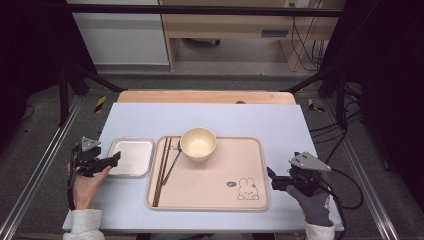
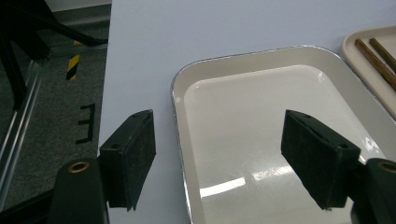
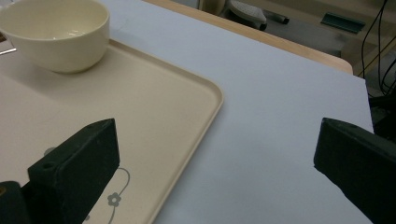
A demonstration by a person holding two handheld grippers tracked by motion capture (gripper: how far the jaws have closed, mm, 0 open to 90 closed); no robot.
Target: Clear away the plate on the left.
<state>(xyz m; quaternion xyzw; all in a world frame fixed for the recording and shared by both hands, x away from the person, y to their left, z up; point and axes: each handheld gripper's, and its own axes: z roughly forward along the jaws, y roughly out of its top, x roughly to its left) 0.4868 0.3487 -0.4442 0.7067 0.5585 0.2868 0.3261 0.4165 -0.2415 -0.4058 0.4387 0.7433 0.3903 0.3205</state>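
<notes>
My left gripper (image 2: 219, 163) gapes wide, hovering over the near left corner of the small white rectangular metal tray (image 2: 261, 116), one jaw outside its rim. My right gripper (image 3: 215, 172) is wide too, straddling the right edge of the beige plastic serving tray (image 3: 187, 107); the cream bowl (image 3: 60, 32) sits beyond on it.

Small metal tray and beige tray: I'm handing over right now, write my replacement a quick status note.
Left gripper: open, jaws straddling the left rim of the small metal tray, nothing held.
Right gripper: open, at the beige tray's right edge, holding nothing.
Bowl, chopsticks and spoon sit on the beige tray.
Done: nothing gripped yet.
Left: probably gripping a tray.
</notes>
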